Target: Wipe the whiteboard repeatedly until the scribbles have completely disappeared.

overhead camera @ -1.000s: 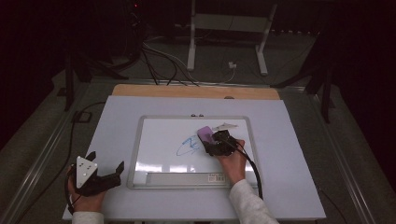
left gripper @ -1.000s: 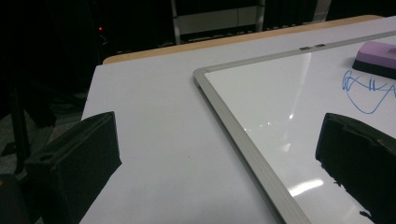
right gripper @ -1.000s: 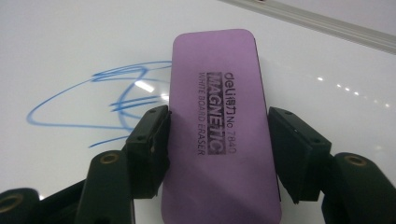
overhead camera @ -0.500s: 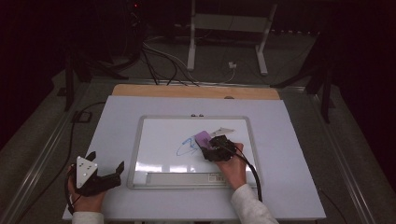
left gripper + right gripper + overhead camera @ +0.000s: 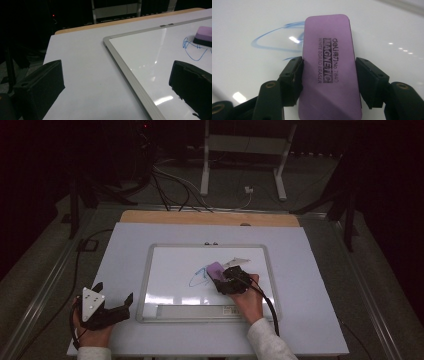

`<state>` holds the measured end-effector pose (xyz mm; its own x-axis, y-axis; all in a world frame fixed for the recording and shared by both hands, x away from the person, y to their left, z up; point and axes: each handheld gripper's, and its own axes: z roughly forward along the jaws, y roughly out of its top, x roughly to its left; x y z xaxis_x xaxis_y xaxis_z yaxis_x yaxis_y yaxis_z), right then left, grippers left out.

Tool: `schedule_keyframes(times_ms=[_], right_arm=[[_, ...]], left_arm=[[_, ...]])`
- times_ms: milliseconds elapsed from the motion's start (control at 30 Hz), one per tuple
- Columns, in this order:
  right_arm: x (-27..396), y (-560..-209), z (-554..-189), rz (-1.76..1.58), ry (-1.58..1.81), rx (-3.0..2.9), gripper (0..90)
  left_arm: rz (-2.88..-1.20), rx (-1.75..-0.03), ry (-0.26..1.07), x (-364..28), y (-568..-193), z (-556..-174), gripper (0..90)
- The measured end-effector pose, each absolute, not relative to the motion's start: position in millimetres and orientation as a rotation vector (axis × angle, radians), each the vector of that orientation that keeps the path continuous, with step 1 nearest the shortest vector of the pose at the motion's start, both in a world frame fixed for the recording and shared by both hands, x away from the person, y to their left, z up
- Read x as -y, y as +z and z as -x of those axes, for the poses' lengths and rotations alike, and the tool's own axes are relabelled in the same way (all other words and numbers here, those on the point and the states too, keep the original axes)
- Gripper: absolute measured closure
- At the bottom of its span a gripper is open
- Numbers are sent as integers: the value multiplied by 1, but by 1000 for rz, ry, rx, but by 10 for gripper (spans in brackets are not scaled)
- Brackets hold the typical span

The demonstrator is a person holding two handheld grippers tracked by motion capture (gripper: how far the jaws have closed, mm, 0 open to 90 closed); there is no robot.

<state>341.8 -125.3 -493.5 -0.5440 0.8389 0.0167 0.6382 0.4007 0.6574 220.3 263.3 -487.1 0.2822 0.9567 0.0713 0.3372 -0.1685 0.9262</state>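
**Purple eraser clamped on whiteboard**

Purple magnetic eraser (image 5: 329,67) lies flat on the whiteboard (image 5: 170,270), over the right end of a blue scribble (image 5: 199,276). Right gripper (image 5: 328,75) pinches its long sides, jaws partly closed on it. Left gripper (image 5: 112,305) rests on the white table sheet (image 5: 125,245) at the board's 8 o'clock, jaws wide apart, holding nothing.

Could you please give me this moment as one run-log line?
right tool: shut on eraser | eraser: on whiteboard, over blue scribble | left tool: open, beside whiteboard
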Motion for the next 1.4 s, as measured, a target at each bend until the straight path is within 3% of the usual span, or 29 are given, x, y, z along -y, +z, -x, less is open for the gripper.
schedule_keyframes(times_ms=[1400], right_arm=[[111, -494, -376, -1394, 861, -2275, 411]], left_arm=[[-1686, -1195, 888, -264, -488, -221, 6]])
